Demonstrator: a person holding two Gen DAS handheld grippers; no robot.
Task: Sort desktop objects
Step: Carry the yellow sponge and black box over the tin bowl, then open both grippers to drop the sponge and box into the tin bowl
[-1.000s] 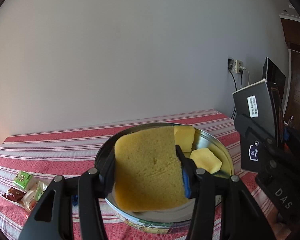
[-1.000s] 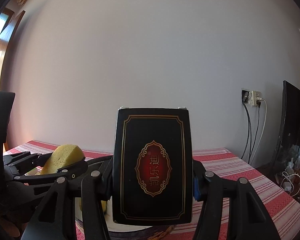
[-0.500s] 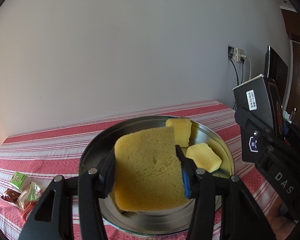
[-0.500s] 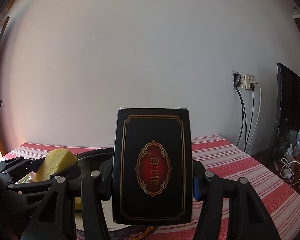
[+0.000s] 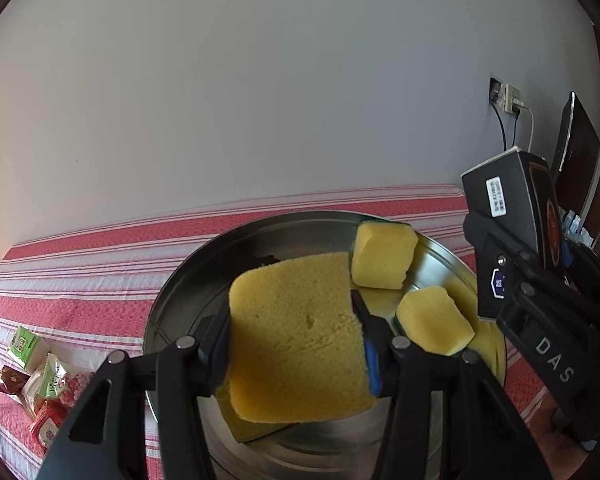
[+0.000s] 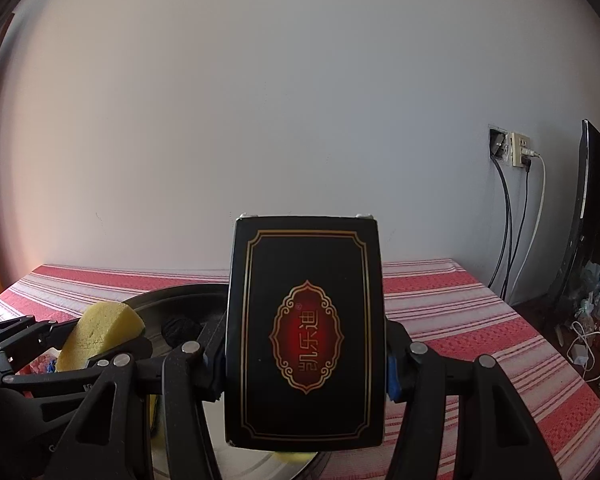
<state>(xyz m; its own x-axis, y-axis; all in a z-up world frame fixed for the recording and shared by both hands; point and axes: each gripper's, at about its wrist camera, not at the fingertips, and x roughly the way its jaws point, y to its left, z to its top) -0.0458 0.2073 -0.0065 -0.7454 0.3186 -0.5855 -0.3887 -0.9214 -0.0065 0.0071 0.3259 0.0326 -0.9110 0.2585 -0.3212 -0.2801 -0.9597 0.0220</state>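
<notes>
The left gripper (image 5: 296, 344) has its jaws closed on a flat yellow sponge (image 5: 296, 340), which sticks out ahead of them and hangs over the round metal tin (image 5: 172, 300). Just beyond the jaws' right side, two smaller sponge pieces (image 5: 382, 256) lie inside the tin, close to its far-right rim. The tin's floor to the left of the jaws is bare metal, giving the most room there.

The right gripper (image 6: 304, 356) has its jaws clamped on the two long edges of a black box (image 6: 304, 332) with a red and gold emblem, held upright. It hangs at the tin's right rim, near the left gripper but apart from it. Ahead and to the right of these jaws, the bench (image 6: 480, 320) with its red striped cloth lies open up to its far edge at the wall.

Left of the left jaws, small snack packets (image 5: 40, 368) cluster near the bench's edge.
</notes>
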